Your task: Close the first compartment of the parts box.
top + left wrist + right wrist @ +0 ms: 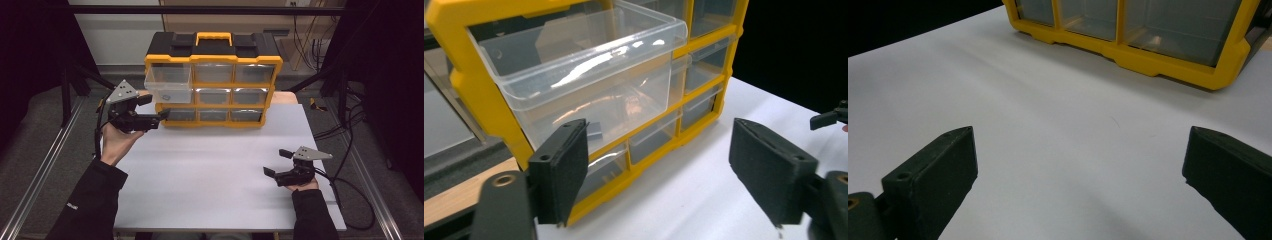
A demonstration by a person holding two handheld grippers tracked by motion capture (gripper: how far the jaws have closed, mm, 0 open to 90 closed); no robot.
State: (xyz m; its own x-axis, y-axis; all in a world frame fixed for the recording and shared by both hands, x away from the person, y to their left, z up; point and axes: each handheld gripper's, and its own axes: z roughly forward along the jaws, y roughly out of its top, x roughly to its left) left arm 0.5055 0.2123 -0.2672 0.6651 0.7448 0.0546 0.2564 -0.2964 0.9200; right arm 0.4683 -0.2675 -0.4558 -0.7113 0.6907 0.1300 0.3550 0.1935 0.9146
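A yellow and black organiser cabinet with clear drawers stands at the back of the white table. Its top-left drawer is pulled out; the same drawer holds a small dark piece on its floor. My left gripper is open, held just left of and in front of the cabinet's lower left corner, with nothing between its jaws. My right gripper is open low over the table's right front, empty, facing the cabinet's base.
A yellow carry handle tops the cabinet. Cables trail off the table's right side. Metal rails run along both sides of the table. The other gripper's jaw tip peeks in at the right edge of the left gripper view.
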